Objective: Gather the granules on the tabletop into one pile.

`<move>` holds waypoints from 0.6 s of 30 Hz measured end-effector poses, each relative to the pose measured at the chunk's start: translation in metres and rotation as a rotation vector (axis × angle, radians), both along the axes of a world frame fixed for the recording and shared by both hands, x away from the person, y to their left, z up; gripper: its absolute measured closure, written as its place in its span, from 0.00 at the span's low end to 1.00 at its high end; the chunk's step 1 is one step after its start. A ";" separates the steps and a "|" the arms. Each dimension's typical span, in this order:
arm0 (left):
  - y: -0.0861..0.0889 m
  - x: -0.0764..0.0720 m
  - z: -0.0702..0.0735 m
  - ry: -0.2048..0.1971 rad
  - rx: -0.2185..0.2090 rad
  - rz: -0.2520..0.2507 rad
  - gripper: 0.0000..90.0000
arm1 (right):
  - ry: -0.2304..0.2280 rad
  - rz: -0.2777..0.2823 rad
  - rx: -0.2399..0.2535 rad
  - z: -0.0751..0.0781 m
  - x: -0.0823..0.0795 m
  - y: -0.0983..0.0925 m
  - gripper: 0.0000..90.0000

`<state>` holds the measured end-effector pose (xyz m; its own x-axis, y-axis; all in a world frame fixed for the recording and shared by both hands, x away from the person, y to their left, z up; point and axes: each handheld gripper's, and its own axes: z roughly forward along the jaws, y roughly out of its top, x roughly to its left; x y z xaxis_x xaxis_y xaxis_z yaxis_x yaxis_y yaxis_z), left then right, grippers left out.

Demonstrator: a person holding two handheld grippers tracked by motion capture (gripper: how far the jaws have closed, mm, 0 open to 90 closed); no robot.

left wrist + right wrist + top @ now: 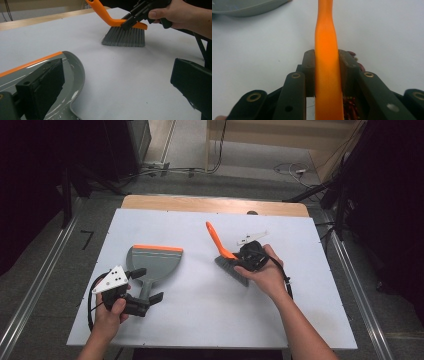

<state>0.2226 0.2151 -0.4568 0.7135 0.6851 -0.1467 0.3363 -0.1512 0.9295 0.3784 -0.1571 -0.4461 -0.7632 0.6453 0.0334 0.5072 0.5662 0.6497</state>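
Starting nearest the person: left gripper [145,285] low at the near left of the white table [200,320], jaws spread wide, straddling the grey handle of the dustpan [154,262] without pressing on it, as far as the high view lets me judge; in the left gripper view one jaw sits over the pan's grey tray and the other stands well off to the side above bare table, so nothing is clamped. Dustpan lies flat, its orange-edged lip pointing away from the person, mouth turned roughly toward the table's middle; likely parked so sweepings can be pushed in. Farther out, right of centre, right gripper [239,257] is closed tight on the brush [227,257], gripping the orange handle just above the head; the right gripper view shows the jaws pinching the orange stem [326,75] from both sides. Grey bristles [125,37] rest on the table, handle angled up and away; a grip that low probably gives firmer control of the stroke. Brush and pan stand well apart, bare surface between. Beyond, a small white object [251,238] just behind the right hand; cannot tell what
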 end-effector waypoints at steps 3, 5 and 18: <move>0.001 0.000 0.000 -0.001 -0.002 0.000 0.00 | -0.004 -0.011 0.020 0.004 -0.001 -0.006 0.77; 0.001 0.000 0.000 -0.001 0.001 -0.001 0.00 | -0.015 -0.020 0.045 0.010 -0.004 -0.010 0.77; 0.000 -0.001 0.002 -0.006 0.001 0.002 0.00 | -0.130 -0.399 -0.061 0.010 -0.006 -0.058 0.77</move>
<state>0.2216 0.2148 -0.4551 0.7130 0.6867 -0.1416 0.3312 -0.1519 0.9313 0.3727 -0.2147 -0.4356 -0.4480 0.8891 -0.0941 0.6109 0.3813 0.6938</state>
